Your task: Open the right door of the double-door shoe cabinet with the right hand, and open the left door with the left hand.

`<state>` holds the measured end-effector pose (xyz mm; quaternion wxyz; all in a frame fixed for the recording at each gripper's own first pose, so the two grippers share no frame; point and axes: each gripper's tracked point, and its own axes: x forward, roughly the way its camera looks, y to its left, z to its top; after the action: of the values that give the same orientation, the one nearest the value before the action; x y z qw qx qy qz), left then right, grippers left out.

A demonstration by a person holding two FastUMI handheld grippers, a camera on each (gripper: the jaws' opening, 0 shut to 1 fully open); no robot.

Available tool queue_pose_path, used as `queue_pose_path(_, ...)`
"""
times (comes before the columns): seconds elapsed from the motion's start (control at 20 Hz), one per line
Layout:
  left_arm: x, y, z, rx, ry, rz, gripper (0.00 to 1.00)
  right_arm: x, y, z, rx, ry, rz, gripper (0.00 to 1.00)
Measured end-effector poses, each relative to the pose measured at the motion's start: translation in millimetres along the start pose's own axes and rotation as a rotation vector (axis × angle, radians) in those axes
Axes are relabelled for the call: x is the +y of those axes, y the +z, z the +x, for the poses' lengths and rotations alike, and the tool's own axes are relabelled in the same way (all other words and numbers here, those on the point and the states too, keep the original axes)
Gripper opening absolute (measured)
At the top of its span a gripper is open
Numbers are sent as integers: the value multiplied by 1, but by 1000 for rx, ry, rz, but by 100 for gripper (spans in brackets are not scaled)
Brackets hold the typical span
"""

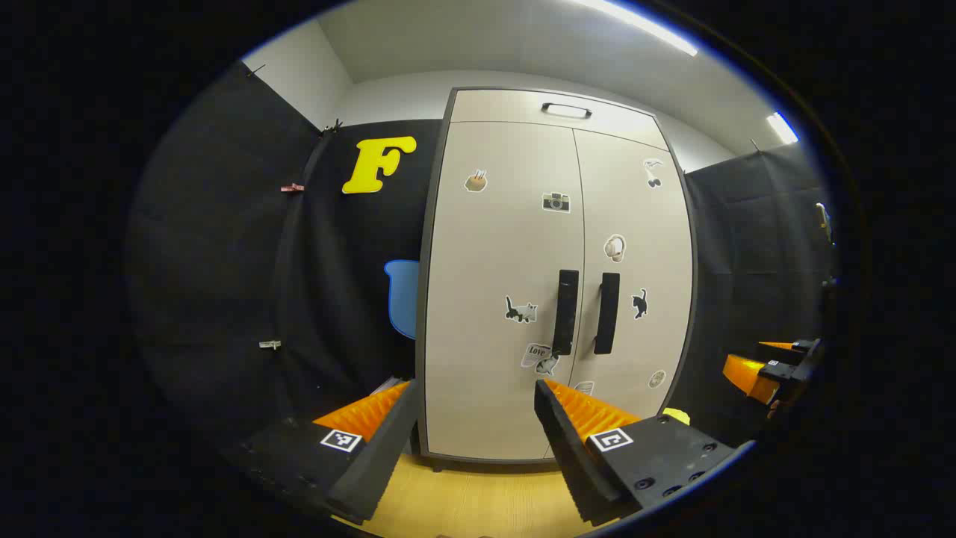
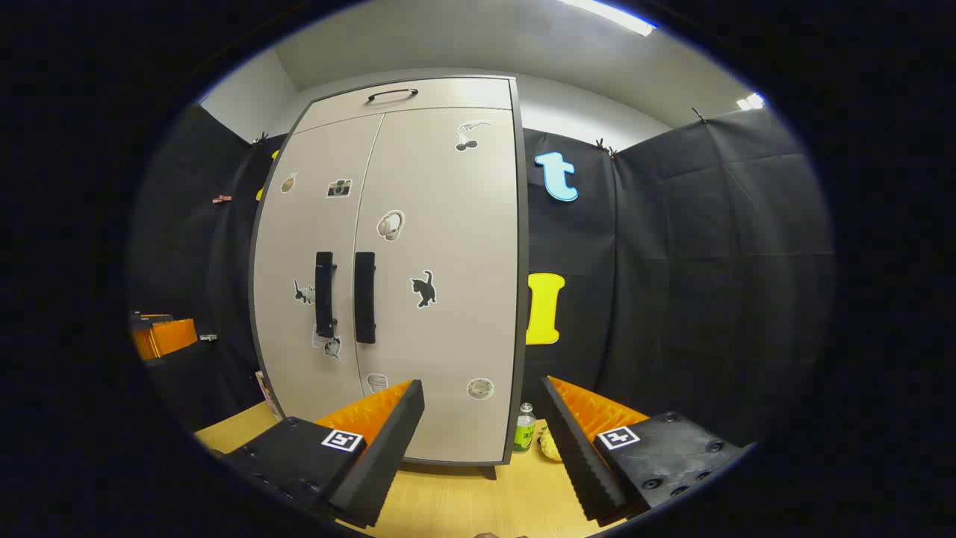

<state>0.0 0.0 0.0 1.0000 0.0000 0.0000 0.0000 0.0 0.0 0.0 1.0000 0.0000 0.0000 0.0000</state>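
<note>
A tall pale shoe cabinet (image 1: 493,246) stands ahead with both doors closed and stickers on them. Its left door handle (image 1: 565,311) and right door handle (image 1: 606,312) are dark vertical bars side by side at the middle seam. My left gripper (image 1: 474,418) is open, well short of the cabinet, below the left door. In the right gripper view the same cabinet (image 2: 441,246) shows its left handle (image 2: 324,304) and right handle (image 2: 364,297). My right gripper (image 2: 482,418) is open, low before the right door's outer edge. The right gripper (image 1: 773,370) also shows at the left gripper view's far right.
Black cloth walls close in on both sides. A wooden floor (image 2: 463,501) runs under the cabinet. A small green-labelled bottle (image 2: 525,428) and a yellow object (image 2: 549,444) stand by the cabinet's right foot. A blue chair back (image 1: 403,297) shows left of the cabinet.
</note>
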Motion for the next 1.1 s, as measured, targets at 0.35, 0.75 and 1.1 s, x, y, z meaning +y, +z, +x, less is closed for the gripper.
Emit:
queue_pose_path(0.35, 23, -5, -10, 12, -28, 22, 95, 27, 3, -8, 17, 8, -11, 98)
queue_pose_path(0.75, 30, -6, -24, 23, -49, 57, 95, 47, 2, -21, 30, 23, 20, 98)
queue_pose_path(1.1, 31, -14, -32, 44, -64, 54, 95, 55, 5, -25, 37, 32, 14, 98)
